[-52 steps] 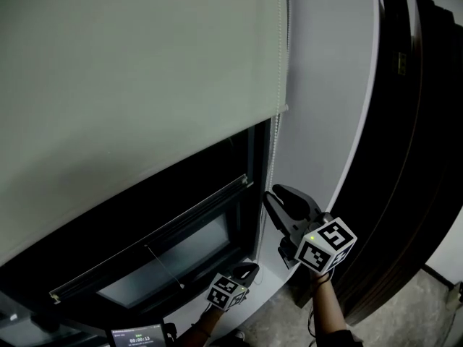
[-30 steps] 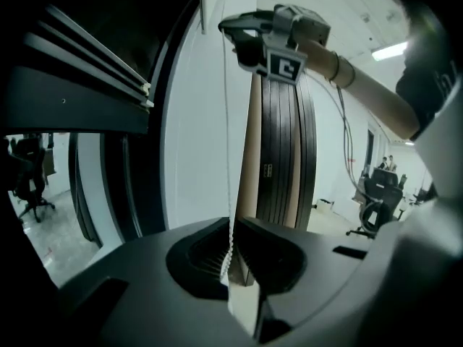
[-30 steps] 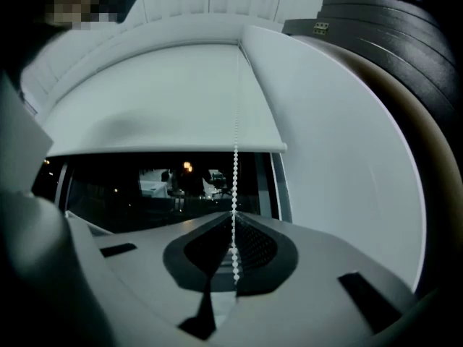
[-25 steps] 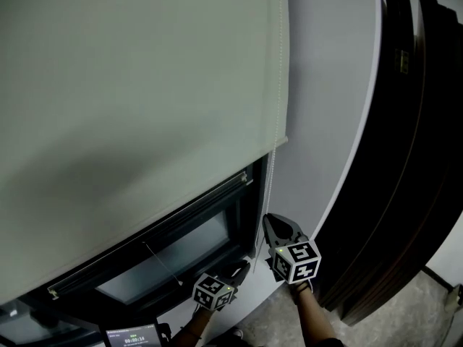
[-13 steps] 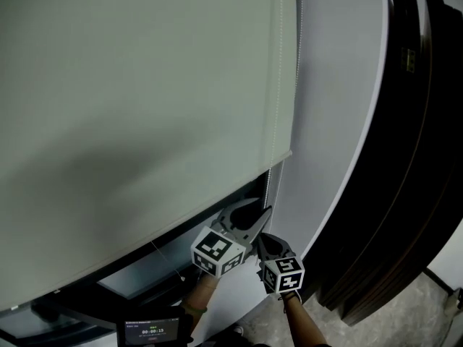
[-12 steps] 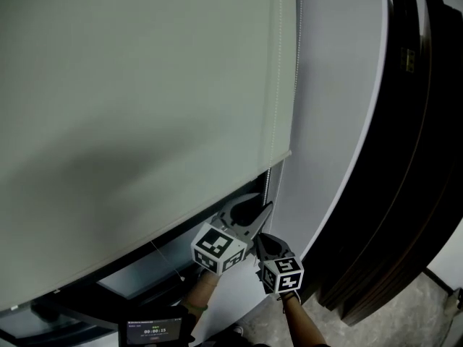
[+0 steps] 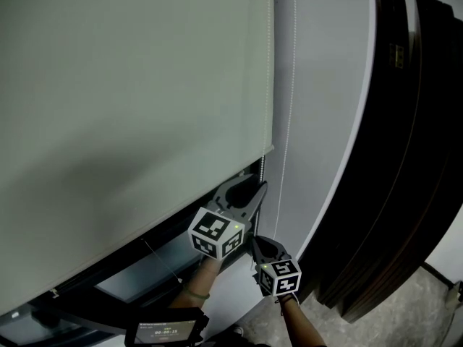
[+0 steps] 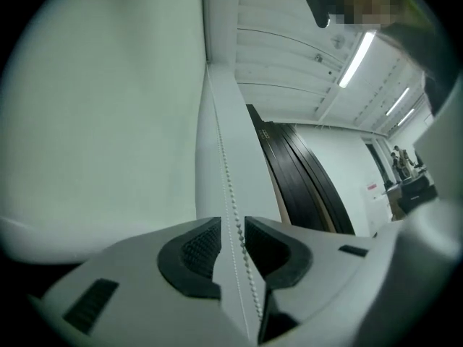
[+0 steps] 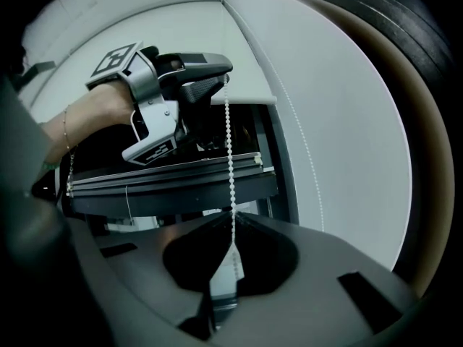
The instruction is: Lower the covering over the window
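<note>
Head view: left hand-held gripper [image 7: 255, 188] raised, the roller blind [image 7: 130, 85] hem just above it; right hand-held gripper [image 7: 255, 241] directly below. Left gripper view: jaws slightly apart, bead chain [image 8: 230, 194] running between them. Right gripper view: jaws pinched on the bead chain.

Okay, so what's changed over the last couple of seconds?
The right gripper came down, shut on the bead chain, and the blind dropped lower over the window. The left gripper rose to straddle the chain above it, jaws apart. The wall stayed as it was.
</note>
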The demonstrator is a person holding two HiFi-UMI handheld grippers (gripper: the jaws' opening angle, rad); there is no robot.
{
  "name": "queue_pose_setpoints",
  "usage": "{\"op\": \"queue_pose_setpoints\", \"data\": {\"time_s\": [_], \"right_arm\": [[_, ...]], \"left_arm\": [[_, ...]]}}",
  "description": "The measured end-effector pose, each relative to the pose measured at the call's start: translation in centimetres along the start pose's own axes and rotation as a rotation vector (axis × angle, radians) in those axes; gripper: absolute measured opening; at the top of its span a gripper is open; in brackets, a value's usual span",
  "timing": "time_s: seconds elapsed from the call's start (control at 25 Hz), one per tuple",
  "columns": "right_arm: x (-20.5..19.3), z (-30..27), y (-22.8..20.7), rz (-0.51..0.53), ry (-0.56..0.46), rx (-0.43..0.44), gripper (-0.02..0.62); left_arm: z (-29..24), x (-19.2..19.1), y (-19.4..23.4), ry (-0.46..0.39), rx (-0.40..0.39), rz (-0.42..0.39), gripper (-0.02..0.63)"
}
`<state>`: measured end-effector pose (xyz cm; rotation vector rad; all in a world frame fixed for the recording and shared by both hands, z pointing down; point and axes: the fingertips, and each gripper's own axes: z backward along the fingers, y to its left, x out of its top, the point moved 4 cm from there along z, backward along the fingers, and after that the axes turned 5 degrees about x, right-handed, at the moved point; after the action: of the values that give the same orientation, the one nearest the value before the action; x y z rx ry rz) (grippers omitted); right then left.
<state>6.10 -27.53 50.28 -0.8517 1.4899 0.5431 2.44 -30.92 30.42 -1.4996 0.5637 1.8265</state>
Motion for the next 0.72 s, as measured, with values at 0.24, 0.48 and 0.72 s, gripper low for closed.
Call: {"op": "queue_pose_setpoints", "data": {"time_s": [0.24,0.48,0.72], "right_arm": [[0.2,0.2,0.5,-0.019,-0.013,0.007,0.018],[-1.8,0.7,0.9,-0.055,0.061,0.012,0.02],[-8.4,1.6,1.0,-0.121,0.209,0.012,0.02]], "left_arm": [[0.1,0.4,-0.6,-0.021,-0.067,0.031,0.006],[1.2,-1.4,-0.2,-0.005,-0.044,0.058,0.003],[3.3,-8.5,-0.2,0.128,0.003,0.094,0.002]]}}
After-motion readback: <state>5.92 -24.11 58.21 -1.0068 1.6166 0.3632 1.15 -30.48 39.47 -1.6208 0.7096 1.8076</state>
